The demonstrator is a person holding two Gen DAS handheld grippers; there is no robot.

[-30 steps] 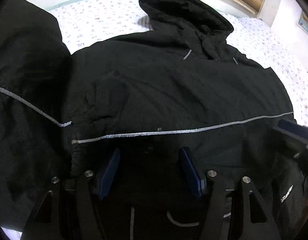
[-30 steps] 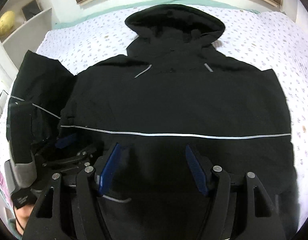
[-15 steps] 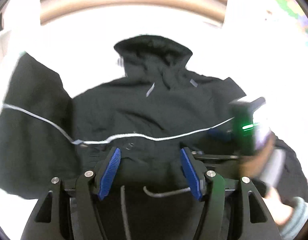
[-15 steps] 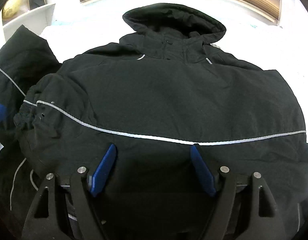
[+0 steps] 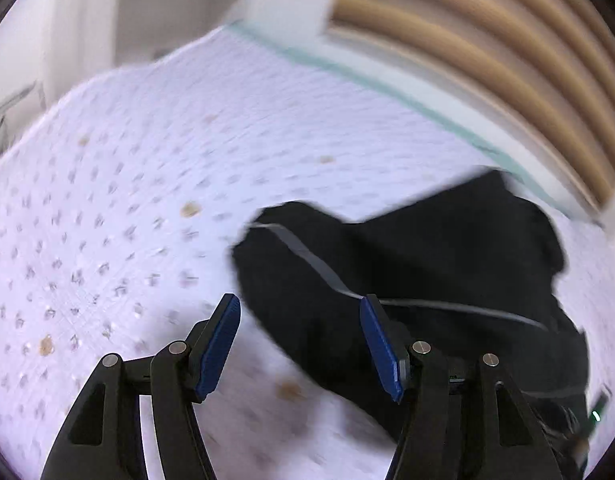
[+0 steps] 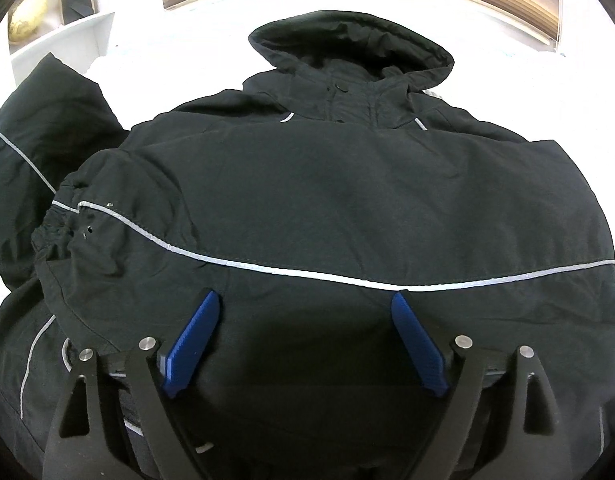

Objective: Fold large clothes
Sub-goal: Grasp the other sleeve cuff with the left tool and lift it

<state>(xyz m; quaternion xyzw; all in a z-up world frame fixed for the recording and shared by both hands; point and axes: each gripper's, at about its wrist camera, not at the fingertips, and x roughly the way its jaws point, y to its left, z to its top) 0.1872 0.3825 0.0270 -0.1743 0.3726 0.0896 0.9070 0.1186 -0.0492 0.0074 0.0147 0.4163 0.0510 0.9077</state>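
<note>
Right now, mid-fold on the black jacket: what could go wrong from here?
1. Both tongs are open and empty: left tongs over the bedsheet, aimed at the sleeve edge. That view is motion-blurred, so a grab could miss or pinch sheet too.
2. The right tongs sit over the smooth jacket body, no edge between them; closing here may bunch fabric.
3. The cuff on the left looks crumpled; folding over it could leave a lump.
</note>
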